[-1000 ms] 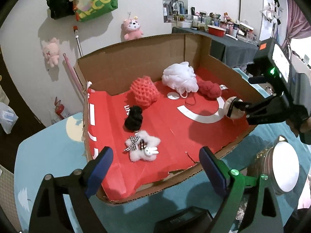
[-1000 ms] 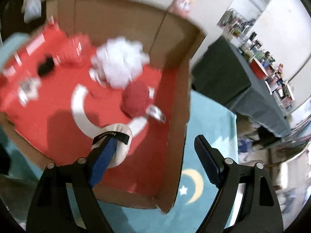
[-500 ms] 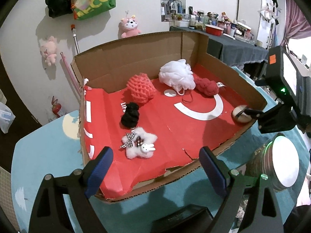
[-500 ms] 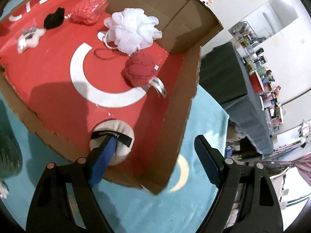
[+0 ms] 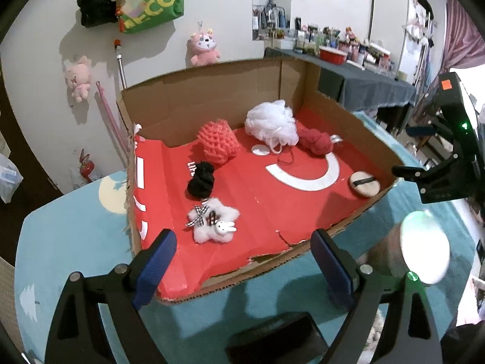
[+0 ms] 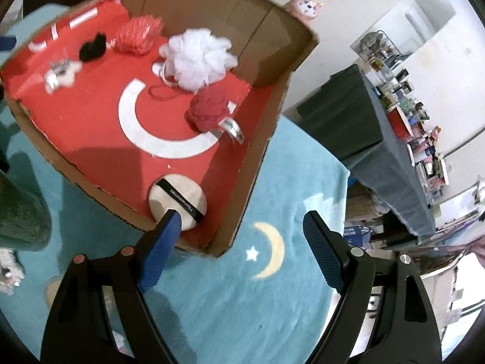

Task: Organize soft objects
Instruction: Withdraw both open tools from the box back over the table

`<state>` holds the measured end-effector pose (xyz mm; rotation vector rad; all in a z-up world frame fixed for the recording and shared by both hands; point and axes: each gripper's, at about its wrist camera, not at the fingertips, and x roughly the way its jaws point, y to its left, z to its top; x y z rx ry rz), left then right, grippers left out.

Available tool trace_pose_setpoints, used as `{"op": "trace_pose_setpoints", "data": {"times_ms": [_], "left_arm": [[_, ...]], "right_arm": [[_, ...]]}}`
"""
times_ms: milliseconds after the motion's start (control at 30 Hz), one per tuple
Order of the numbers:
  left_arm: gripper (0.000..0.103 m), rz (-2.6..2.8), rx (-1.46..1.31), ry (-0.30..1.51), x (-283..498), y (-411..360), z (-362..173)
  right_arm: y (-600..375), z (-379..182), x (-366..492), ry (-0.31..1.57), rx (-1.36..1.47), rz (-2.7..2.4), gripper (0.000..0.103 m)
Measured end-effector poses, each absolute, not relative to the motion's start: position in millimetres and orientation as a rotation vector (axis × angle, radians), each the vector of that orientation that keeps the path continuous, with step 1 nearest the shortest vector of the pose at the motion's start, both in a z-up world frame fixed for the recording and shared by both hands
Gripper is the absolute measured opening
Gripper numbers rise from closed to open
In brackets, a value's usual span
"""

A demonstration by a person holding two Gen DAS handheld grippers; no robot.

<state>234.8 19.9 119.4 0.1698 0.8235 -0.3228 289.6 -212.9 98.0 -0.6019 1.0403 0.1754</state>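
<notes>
Tilting downward, right gripper agape

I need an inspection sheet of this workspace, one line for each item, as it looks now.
Surface: teal cloth with moon print.
Job's things: cardboard box holds white pouf, red mesh sponge, dark red pouf, black scrunchie, fluffy star clip, powder puff.
Clutter: round tin beside box.
Grippers: left tool open, empty; right tool open, empty.
Cables: nothing seen.
Surroundings: plush toys on wall, crowded side table.
</notes>
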Motion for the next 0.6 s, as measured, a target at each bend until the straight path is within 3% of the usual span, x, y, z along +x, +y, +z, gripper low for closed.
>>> {"op": "trace_pose_setpoints", "data": {"times_ms": [267,600], "left_arm": [[0.103,-0.304,0.114,0.678,175,27,153],[0.103,-0.27,0.061,0.539,85,24,162]], "right_arm": [[-225,151,239,0.925,-0.37,0.233,0.082],[-224,192,131,0.74,-0.112,0.327,0.083]]}}
